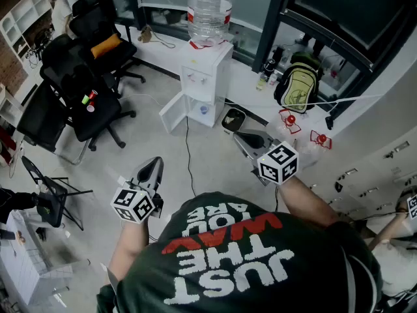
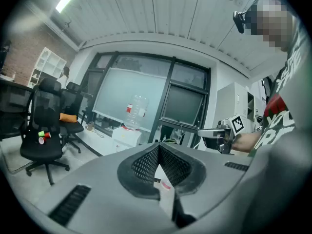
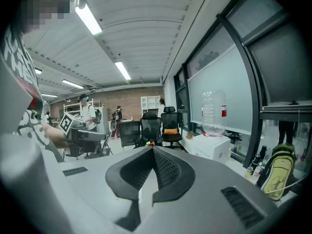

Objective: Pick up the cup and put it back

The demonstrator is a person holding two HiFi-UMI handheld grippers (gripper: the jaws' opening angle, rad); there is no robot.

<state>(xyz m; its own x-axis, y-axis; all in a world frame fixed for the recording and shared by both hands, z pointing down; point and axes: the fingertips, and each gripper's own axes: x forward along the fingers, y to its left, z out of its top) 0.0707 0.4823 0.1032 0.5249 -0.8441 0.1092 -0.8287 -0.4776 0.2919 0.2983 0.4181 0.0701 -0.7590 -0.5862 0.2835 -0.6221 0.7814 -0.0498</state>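
My left gripper (image 1: pixel 155 162) is held over the grey floor with its jaws together and nothing between them; its own view shows the tips (image 2: pixel 158 146) meeting. My right gripper (image 1: pixel 242 135) is further forward near the window ledge, also shut and empty, tips (image 3: pixel 153 149) touching. A small pale cup-like thing (image 1: pixel 204 109) sits in the water dispenser's (image 1: pixel 207 70) open lower compartment, ahead of both grippers. Small red and green things (image 1: pixel 89 100) lie on a black chair seat, too small to identify.
A big clear bottle (image 1: pixel 210 5) tops the dispenser, whose door (image 1: pixel 172 113) hangs open. Black office chairs (image 1: pixel 78 77) stand at the left, a folding chair (image 1: pixel 55 194) nearer. A cable (image 1: pixel 189 155) runs across the floor. A yellow-green backpack (image 1: pixel 296 87) rests on the ledge.
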